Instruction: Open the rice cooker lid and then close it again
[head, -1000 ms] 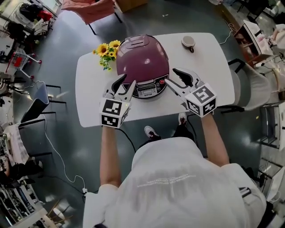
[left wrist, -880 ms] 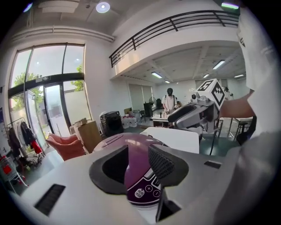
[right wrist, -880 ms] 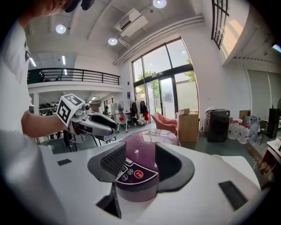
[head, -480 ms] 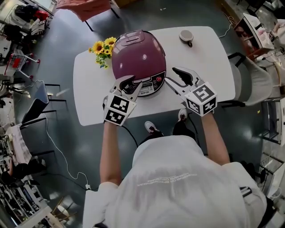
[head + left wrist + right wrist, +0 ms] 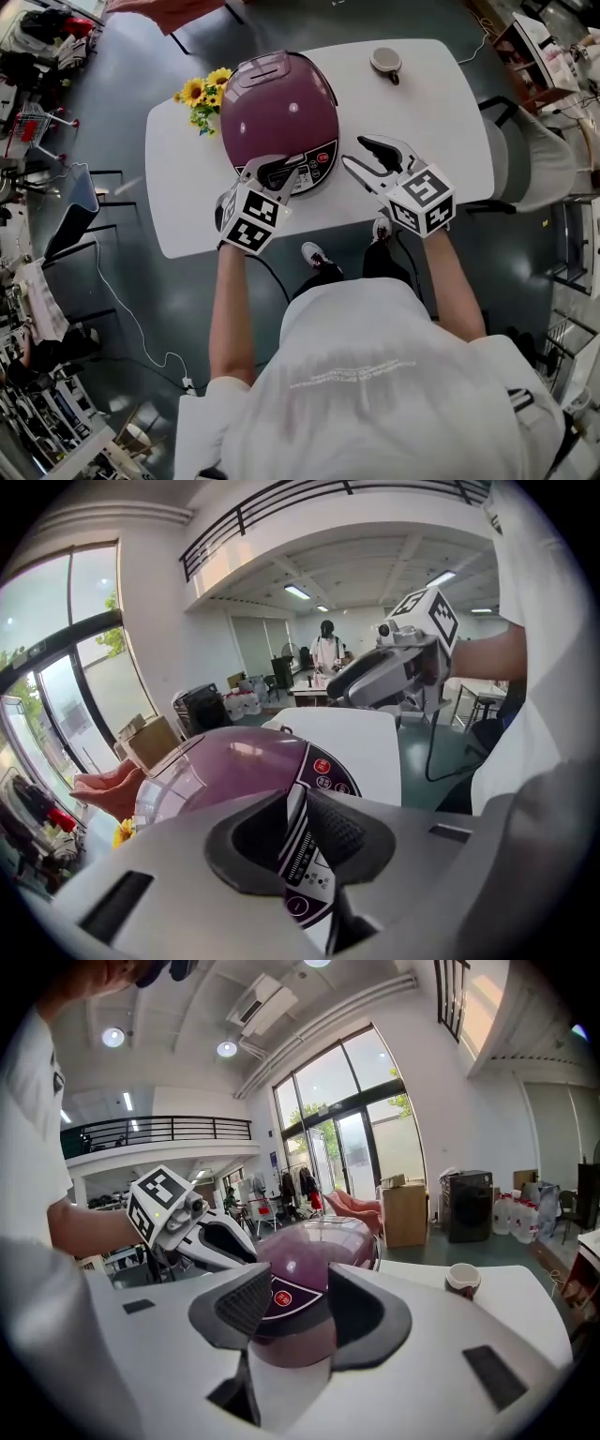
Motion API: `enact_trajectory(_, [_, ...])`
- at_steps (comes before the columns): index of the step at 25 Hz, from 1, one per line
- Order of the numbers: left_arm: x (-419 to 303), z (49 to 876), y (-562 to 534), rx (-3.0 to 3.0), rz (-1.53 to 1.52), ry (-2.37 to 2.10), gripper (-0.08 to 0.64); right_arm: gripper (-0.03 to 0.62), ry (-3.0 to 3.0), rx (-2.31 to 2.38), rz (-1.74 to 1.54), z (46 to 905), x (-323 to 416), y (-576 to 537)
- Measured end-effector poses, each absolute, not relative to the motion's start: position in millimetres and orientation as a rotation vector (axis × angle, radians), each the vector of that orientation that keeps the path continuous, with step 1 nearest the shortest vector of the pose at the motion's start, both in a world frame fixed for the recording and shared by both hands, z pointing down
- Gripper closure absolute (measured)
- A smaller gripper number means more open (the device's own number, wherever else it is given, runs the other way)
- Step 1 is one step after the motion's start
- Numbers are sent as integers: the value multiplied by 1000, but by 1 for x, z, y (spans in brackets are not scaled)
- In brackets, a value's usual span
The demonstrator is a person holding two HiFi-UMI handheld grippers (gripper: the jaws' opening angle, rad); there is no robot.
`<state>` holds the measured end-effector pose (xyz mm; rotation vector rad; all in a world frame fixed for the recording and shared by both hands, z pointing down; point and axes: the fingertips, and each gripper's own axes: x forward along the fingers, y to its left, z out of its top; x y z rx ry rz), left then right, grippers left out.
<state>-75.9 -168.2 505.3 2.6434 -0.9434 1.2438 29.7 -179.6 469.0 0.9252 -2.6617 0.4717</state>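
Observation:
The purple rice cooker (image 5: 279, 111) stands on the white table (image 5: 441, 122) with its lid down and its control panel (image 5: 305, 173) facing me. My left gripper (image 5: 273, 172) points down at the front edge of the lid, just above the panel. Its jaws have just been closing and stand a narrow gap apart; in the left gripper view (image 5: 298, 829) only the panel shows between them. My right gripper (image 5: 364, 156) hovers open beside the cooker's right front, holding nothing. In the right gripper view (image 5: 295, 1302) the cooker (image 5: 319, 1246) lies ahead, with the left gripper (image 5: 220, 1239) at its left.
Yellow sunflowers (image 5: 199, 97) lie at the cooker's left. A small cup (image 5: 385, 62) stands at the table's far right. A chair (image 5: 530, 155) stands right of the table; a power cord (image 5: 267, 281) drops off the near edge.
My left gripper has moved forward and down from the table's near edge onto the cooker's front, and its jaws have narrowed. The right gripper has barely shifted.

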Motion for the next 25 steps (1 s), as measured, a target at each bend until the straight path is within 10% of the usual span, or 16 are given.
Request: enact_trajectory(25, [-73,523,-174,2551,1280,-988,522,394,-2646,872,409,458,27,-189])
